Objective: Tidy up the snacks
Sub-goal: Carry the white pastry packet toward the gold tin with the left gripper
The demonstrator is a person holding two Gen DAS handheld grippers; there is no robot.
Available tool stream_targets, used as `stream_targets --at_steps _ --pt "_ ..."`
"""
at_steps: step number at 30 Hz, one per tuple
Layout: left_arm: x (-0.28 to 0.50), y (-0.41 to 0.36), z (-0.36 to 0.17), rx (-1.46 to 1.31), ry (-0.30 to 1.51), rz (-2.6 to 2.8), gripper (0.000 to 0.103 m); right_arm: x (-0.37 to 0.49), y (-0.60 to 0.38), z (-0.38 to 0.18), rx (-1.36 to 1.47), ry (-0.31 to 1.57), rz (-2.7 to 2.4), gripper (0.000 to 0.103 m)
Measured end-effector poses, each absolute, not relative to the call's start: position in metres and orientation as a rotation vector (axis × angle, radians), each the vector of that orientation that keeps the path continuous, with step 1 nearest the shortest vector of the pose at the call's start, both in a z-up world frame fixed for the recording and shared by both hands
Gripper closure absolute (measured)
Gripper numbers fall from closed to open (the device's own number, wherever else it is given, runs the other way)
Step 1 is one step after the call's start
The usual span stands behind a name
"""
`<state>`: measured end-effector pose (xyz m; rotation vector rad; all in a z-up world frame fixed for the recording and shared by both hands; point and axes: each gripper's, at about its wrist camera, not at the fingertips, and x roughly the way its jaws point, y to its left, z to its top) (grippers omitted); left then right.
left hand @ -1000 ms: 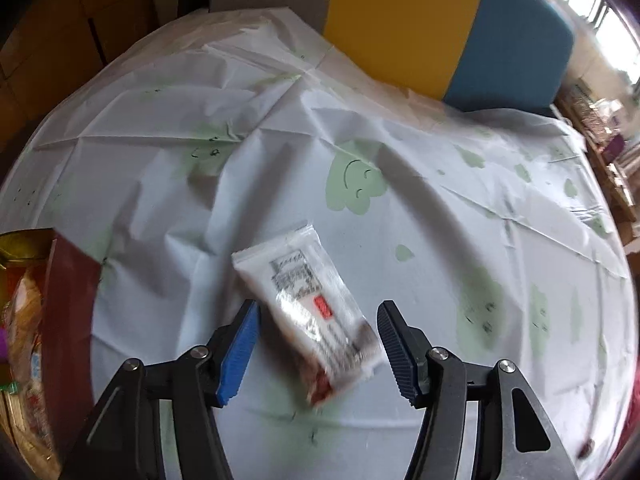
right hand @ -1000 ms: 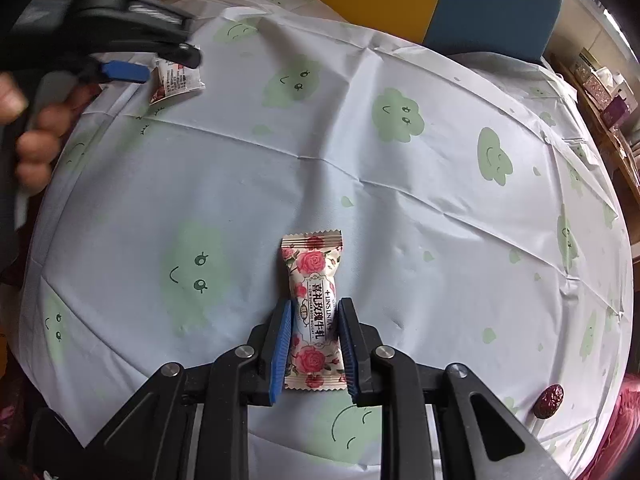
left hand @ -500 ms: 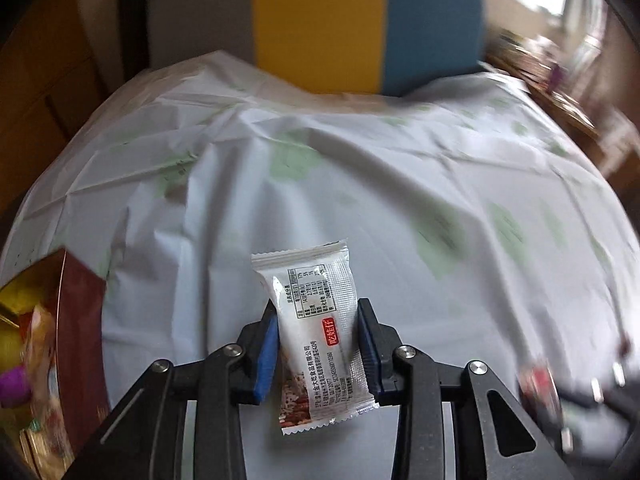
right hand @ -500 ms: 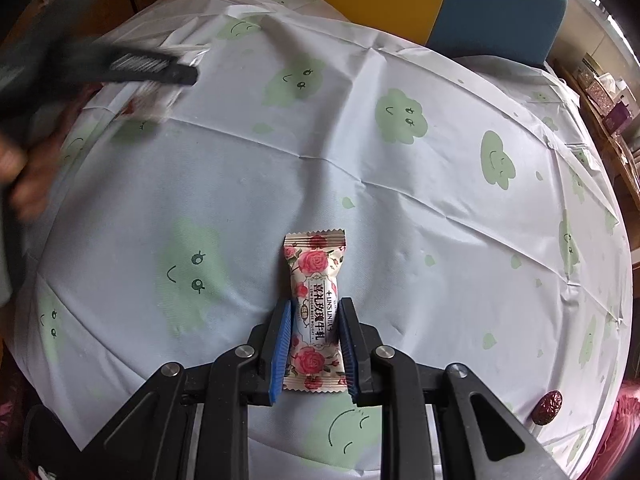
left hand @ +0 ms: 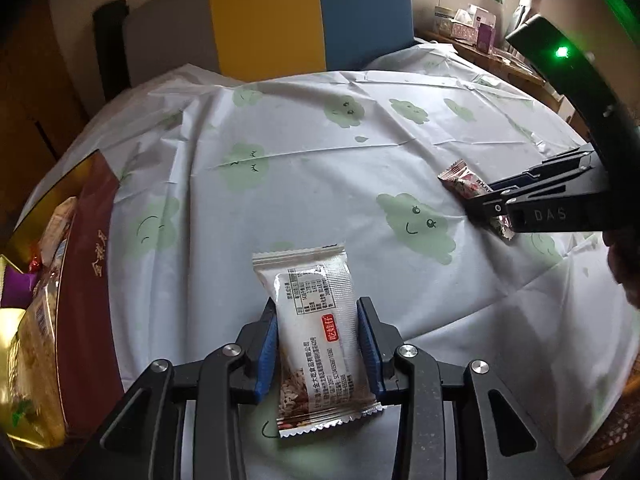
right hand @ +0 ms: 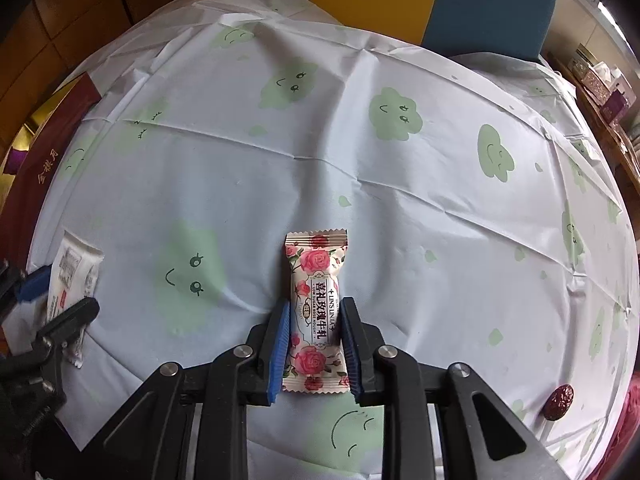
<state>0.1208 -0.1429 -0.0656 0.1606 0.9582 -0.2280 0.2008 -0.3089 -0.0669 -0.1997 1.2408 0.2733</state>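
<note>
Left wrist view: the left gripper [left hand: 318,344] has its jaws closed on one white packet [left hand: 316,332], pads pressing its two long sides. The packet's long axis runs straight out along the fingers, its far end sticking out past the tips and its near end hanging below them, above the tablecloth [left hand: 320,128]. The open red box [left hand: 86,280] lies to the left of the jaws, near, its long wall running away from the camera; the carry, as I judge it, goes that way. The left hand is the nearer one to the box. Inside the box are several wrapped snacks, too crowded to count. At far right the right gripper [left hand: 490,196] holds one rose candy [left hand: 464,180], well apart from the box.

Right wrist view: the right gripper [right hand: 314,340] is clamped nearly closed on the rose candy [right hand: 316,304], pads on its long sides, long axis in line with the fingers; it appears to rest on the cloth, though contact is hard to confirm. The box [right hand: 52,148] is at the far left edge. The left gripper [right hand: 60,300] with the packet [right hand: 74,276] sits between. One dark red date [right hand: 560,398] lies alone at lower right, well apart from both grippers.

Count: one packet, one candy, one date, one box.
</note>
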Motion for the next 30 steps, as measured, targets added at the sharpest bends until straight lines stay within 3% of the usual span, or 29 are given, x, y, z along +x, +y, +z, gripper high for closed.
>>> stream_targets --at_steps 13,19,30 --pt "0.116 -0.138 -0.069 0.116 0.888 -0.243 0.065 0.192 -0.296 -0.07 -0.272 1.214 0.26 0.078" --pt "0.115 -0.135 -0.07 0.084 0.875 -0.253 0.065 0.193 -0.295 -0.066 -0.27 1.19 0.254 0.084" --pt "0.11 -0.128 -0.072 0.046 0.85 -0.268 0.065 0.193 -0.3 -0.069 -0.235 1.174 0.258 0.082"
